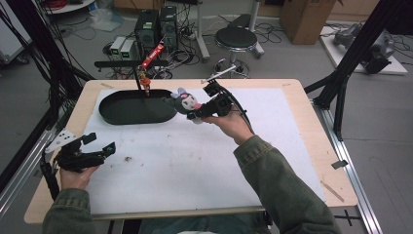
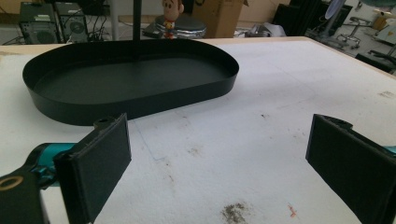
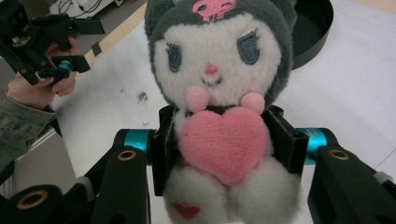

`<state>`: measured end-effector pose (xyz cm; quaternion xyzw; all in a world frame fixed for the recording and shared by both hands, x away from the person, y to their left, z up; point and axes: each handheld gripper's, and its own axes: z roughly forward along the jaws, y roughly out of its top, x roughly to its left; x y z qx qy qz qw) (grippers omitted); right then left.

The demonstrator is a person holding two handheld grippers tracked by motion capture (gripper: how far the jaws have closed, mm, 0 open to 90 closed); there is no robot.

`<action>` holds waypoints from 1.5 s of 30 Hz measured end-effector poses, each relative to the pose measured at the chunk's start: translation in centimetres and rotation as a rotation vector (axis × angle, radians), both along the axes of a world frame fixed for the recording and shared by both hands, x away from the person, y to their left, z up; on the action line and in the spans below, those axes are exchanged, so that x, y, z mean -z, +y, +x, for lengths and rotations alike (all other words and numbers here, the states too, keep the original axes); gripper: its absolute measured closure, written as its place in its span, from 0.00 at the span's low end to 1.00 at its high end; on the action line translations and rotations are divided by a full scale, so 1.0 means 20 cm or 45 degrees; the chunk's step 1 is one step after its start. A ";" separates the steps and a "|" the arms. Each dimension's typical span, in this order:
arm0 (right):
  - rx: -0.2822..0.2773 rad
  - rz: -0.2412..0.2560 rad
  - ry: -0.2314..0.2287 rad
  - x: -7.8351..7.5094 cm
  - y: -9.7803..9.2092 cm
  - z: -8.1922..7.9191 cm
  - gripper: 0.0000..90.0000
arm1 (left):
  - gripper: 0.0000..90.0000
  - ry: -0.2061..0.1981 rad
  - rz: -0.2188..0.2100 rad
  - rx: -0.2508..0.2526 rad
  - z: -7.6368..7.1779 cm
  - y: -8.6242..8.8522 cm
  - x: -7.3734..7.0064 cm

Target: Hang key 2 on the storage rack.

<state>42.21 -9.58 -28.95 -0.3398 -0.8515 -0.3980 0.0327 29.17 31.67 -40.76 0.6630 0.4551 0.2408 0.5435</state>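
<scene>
High view: the right gripper (image 1: 195, 115), held in the person's right hand (image 1: 233, 124), reaches forward and leftward from the sleeve at 5 o'clock, the forearm angled toward 11 o'clock. Its jaws pinch a plush toy (image 1: 185, 101), which sits just beside the right end of the black oval tray (image 1: 112, 114), at about 12 o'clock on the white mat (image 1: 204, 161); whether the toy touches the tray rim cannot be told.

Right gripper view: the two pads press against the sides of the plush toy (image 3: 219, 93) at waist level, behind its pink heart (image 3: 223, 140); the toy faces the camera, upright, with its grey hood at 12 o'clock and its white feet at 6 o'clock. Part of the tray (image 3: 313, 32) lies at 1 o'clock. The left hand (image 3: 39, 91) with its gripper appears at 10 o'clock.

High view: the left gripper (image 1: 100, 144) rests low at 8 o'clock near the table's left edge, held by the left hand (image 1: 75, 175), pointing toward 2 o'clock.

Left gripper view: the jaws stand spread wide apart with nothing between them, above the stained mat (image 2: 261, 121); the tray (image 2: 130, 79) lies ahead at 11 o'clock, empty.
</scene>
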 end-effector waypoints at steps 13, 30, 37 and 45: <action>0.026 0.032 0.006 -0.09 0.05 0.10 0.57 | 0.08 0.000 -0.001 0.001 0.00 0.00 0.00; 0.091 0.078 0.057 -0.14 0.11 0.25 0.58 | 0.08 -0.004 -0.007 0.001 0.00 0.00 0.00; 0.113 0.102 0.076 -0.15 0.12 0.31 0.58 | 0.08 -0.005 -0.012 -0.001 0.00 0.00 0.00; 0.136 0.112 0.089 -0.16 0.17 0.38 0.58 | 0.08 -0.003 -0.014 0.000 0.01 0.01 0.00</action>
